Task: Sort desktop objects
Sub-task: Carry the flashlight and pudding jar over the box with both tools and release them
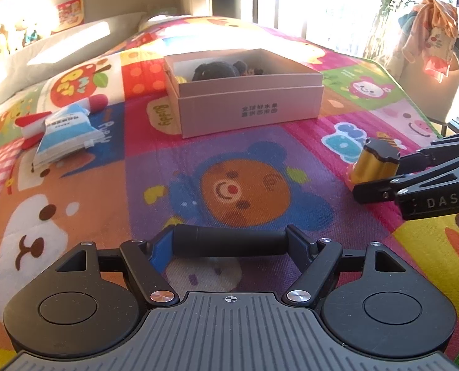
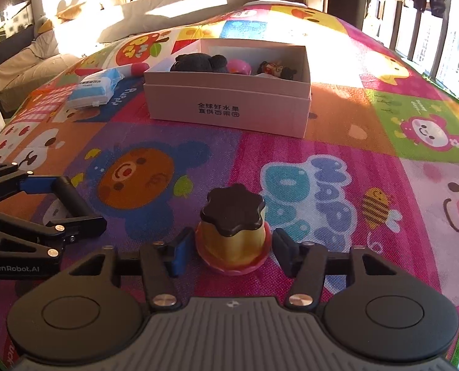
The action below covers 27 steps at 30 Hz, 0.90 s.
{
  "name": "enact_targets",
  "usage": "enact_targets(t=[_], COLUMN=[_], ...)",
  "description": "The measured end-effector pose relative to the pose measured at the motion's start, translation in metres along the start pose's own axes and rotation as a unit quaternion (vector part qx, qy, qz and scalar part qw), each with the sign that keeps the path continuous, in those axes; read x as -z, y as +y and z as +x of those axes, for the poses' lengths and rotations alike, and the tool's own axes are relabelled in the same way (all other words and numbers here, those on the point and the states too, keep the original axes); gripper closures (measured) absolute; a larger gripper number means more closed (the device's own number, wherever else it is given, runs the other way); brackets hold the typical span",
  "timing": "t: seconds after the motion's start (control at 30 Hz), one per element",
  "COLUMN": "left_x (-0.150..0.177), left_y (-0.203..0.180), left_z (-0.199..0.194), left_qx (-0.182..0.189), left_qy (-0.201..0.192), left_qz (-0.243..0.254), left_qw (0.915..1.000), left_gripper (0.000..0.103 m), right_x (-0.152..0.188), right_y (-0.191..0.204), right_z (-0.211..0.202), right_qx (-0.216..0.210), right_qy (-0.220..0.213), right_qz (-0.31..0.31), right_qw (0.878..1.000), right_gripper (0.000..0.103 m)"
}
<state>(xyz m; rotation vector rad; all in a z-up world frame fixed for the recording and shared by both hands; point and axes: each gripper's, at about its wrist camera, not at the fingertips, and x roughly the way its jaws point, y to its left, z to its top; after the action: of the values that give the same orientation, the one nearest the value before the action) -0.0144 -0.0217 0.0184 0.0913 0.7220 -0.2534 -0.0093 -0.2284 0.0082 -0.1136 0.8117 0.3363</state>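
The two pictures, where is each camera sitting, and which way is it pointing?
Left wrist: sits on the left gripper, looking down over the play mat to the box; it clamps a black cylinder.
Right wrist: sits on the right gripper, whose fingers flank a gold toy.
Shared: box, mat, each other's gripper.

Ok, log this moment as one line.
left tool: shut on black cylinder | right tool: around gold bottle, contact unclear | box: open

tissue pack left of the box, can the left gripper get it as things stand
Probably not yet: the left gripper is shut on a black cylinder. The mat toward the tissue pack looks unobstructed.
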Motion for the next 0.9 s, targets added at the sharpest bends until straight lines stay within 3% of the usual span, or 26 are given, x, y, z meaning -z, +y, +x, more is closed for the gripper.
enact_targets(t=[0.1, 0.23, 0.43, 0.6, 0.67, 0.73, 0.77, 0.83, 0.9], left_x=[-0.013, -0.051, -0.138, -0.221, -0.241, -0.245, -0.239, -0.217, -0.183], left_y=[0.002, 0.002, 0.01, 0.021, 0.029, 0.042, 0.05, 0.066, 0.076], left_z=[-0.005, -0.016, -0.015, 0.007, 0.017, 0.018, 0.017, 0.013, 0.013], left_qx=[0.017, 0.022, 0.043, 0.049, 0.049, 0.034, 0.029, 0.011, -0.033], left_qy=[-0.015, -0.072, -0.15, -0.185, -0.188, -0.194, -0.193, -0.187, -0.172], left_qz=[-0.004, 0.013, 0.029, 0.018, 0.0, -0.018, -0.025, -0.032, -0.019], left_qw=[0.9997, 0.997, 0.9874, 0.9813, 0.981, 0.9803, 0.9804, 0.9818, 0.9843], left_gripper=[0.023, 0.023, 0.023, 0.023, 0.01, 0.008, 0.007, 0.005, 0.003], right_x=[-0.005, -0.028, -0.069, -0.119, -0.142, -0.159, -0.164, -0.169, -0.162], right_y=[-0.001, -0.006, -0.015, -0.019, -0.019, -0.018, -0.018, -0.02, -0.022], right_z=[-0.016, -0.049, -0.081, -0.072, -0.058, -0.038, -0.029, -0.014, -0.008], right_qx=[0.008, 0.027, 0.066, 0.075, 0.074, 0.067, 0.066, 0.066, 0.048], right_qy=[-0.02, -0.081, -0.162, -0.184, -0.192, -0.208, -0.205, -0.192, -0.184], right_qz=[-0.012, -0.027, -0.043, -0.055, -0.051, -0.058, -0.057, -0.042, -0.037], right_qw=[1.0, 0.996, 0.984, 0.978, 0.977, 0.974, 0.975, 0.978, 0.981], right_gripper=[0.047, 0.048, 0.047, 0.048, 0.047, 0.041, 0.029, 0.027, 0.027])
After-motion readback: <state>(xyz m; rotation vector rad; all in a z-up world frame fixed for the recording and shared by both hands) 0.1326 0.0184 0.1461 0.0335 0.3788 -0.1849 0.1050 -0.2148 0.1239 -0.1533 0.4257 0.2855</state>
